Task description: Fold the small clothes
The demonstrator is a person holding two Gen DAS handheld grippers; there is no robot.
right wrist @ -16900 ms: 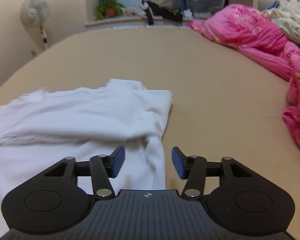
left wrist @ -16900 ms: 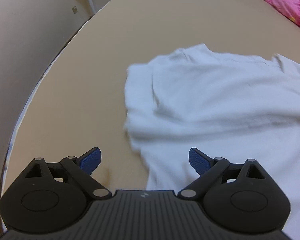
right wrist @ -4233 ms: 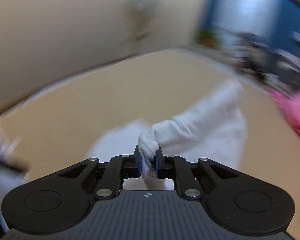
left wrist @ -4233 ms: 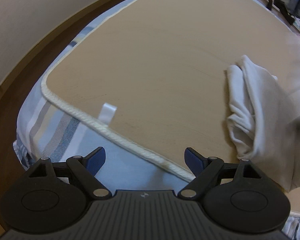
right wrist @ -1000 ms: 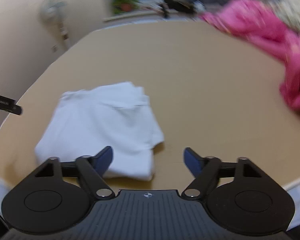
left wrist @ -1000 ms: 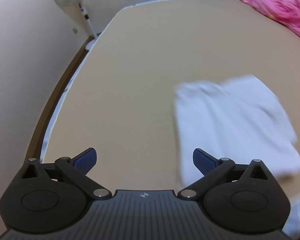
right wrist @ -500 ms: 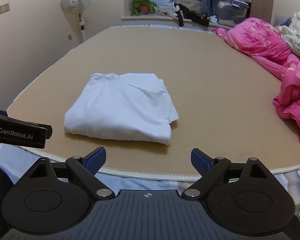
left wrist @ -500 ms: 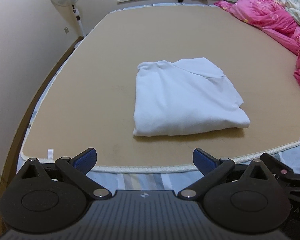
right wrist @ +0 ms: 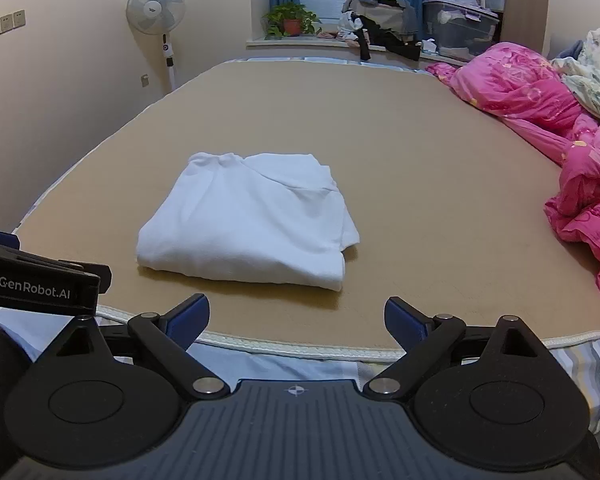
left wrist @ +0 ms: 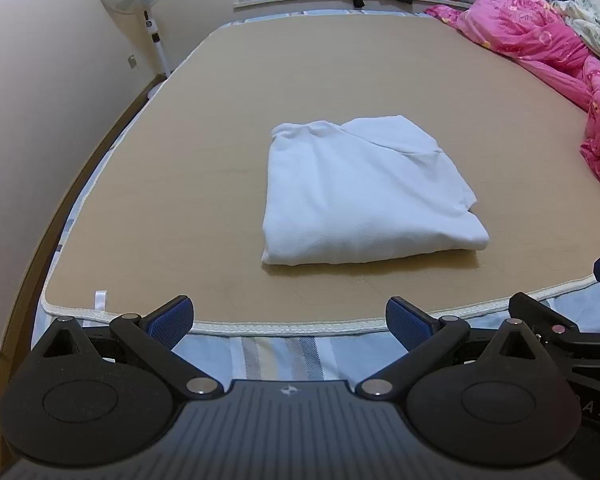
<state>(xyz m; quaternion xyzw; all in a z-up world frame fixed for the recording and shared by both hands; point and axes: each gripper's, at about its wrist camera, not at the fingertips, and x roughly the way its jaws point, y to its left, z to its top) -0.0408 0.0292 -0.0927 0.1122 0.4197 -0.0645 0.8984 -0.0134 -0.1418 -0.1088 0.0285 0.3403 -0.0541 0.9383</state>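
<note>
Now the white garment (left wrist: 364, 192) lies folded into a compact rectangle on the tan mat (left wrist: 180, 184) of the bed, near its front edge and well clear of the pink quilt (right wrist: 540, 104). Both tools hang back over the bed's front edge, apart from the cloth. The left gripper (left wrist: 288, 320) has its jaws wide open with nothing between them; the right gripper (right wrist: 296, 318) has its jaws opening, also empty. By the look of it the fold is finished and the step in hand is letting go and checking the result. To do that well, I would keep both tools clear of the cloth so no pad snags a layer, and look over the right corner, where an under-layer peeks out; if tidying is wanted, a light nudge there should do, not a fresh grasp.
</note>
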